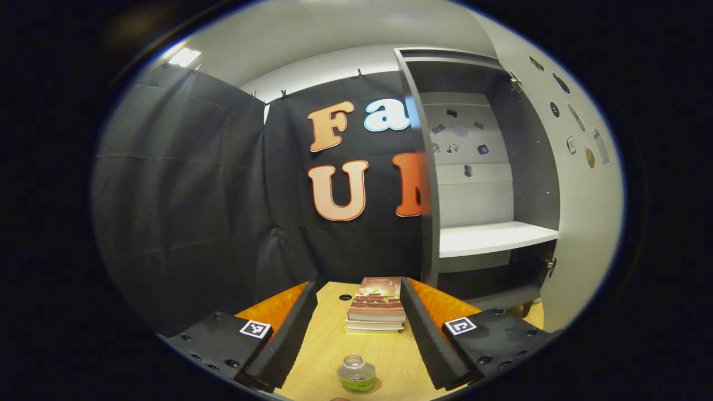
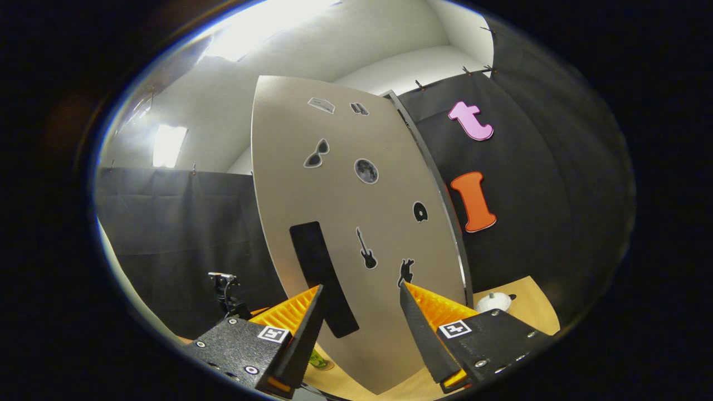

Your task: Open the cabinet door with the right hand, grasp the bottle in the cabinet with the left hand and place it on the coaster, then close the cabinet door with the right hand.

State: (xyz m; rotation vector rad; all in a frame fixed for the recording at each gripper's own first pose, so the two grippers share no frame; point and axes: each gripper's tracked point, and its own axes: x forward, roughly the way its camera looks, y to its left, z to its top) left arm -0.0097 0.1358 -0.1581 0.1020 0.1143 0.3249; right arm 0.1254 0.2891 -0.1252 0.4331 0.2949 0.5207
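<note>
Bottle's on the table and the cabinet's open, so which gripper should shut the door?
Right. The right gripper is open and faces the door, close to its dark handle. The left gripper points at the bottle and books, with the door off to its side.

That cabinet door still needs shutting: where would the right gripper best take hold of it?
By my reading, the dark upright handle on the cabinet door. It is a long narrow strip on the door's face, straight ahead of the right gripper, so the open jaws could likely come in head-on and straddle its two long edges.
</note>
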